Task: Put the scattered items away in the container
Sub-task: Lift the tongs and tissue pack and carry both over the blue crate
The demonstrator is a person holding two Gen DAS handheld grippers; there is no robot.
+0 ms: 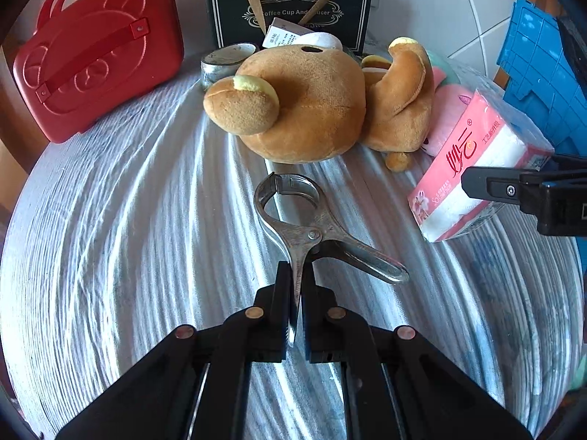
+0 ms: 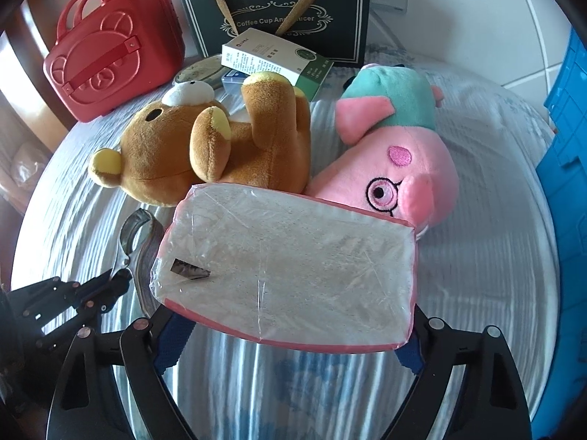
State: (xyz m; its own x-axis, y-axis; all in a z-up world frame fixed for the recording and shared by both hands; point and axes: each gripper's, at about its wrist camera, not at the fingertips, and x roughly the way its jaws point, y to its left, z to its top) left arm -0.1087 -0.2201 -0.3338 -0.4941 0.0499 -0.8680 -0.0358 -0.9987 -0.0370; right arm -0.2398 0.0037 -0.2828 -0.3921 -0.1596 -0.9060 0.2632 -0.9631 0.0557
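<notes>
**Both jaws loaded; crate off to the right**

Metal clamp (image 1: 312, 227): held by one of its two handles between the left gripper (image 1: 298, 304) jaws, which were fully closed on the thin steel. Its long axis ran straight out ahead of the jaws, ring-shaped mouth farthest from them, free handle splayed to the right. Polished, hard, slippery-looking; the grip was narrow and on an edge, so I judged it could pivot.

Tissue pack (image 2: 290, 267): sat between the right gripper (image 2: 290, 333) jaws, long axis crosswise, spanning them pad to pad. The jaws stood wide and appeared to press on its two short ends, though the contact itself was hidden under the pack. Soft paper in crinkly clear film with pink edging; compressible.

Blue crate (image 2: 565, 168), ribbed hard plastic, presumably the container: right of both jaws, nearer the right hand. The coming move turns on swinging rightward.

Ahead of the jaws, on the striped cloth (image 1: 128, 220): brown bear plush (image 2: 205, 146) and pink pig plush (image 2: 396, 161), both on their sides, touching the pack's far edge in the right view. Beyond them, a small white-green carton (image 2: 275, 58), a red moulded case (image 2: 117, 62) and a black gift bag (image 2: 279, 14).
</notes>
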